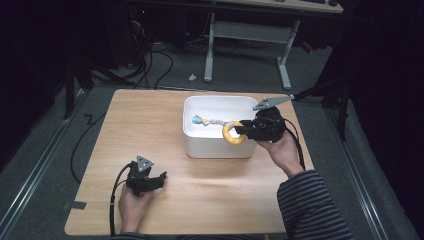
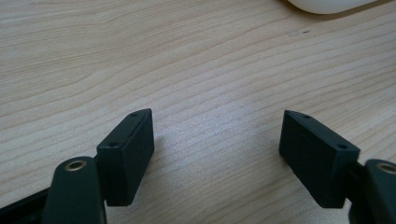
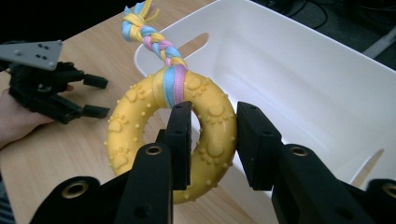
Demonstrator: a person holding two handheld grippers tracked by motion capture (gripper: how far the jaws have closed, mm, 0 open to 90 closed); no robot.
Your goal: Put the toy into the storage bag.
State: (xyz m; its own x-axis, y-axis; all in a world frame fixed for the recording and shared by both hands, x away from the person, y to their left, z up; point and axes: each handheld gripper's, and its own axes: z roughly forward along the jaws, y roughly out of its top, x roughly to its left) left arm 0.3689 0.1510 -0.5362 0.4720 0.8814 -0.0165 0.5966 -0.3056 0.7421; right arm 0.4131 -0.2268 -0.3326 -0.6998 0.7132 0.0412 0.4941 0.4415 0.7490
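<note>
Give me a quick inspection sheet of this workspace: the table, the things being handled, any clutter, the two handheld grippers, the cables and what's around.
Surface: light wooden table, bare around the work.
Job's things: white bin on the table; yellow ring toy with a braided rope tail, held over the bin's near rim.
Clutter: nothing seen on the table.
Grippers: right gripper shut on the ring, one jaw through its hole; left gripper open, jaws apart over bare wood.
Cables: a black cable trails from the left gripper; more lie on the floor behind.
Surroundings: dark room, grey floor, white desk frame beyond the table.
</note>
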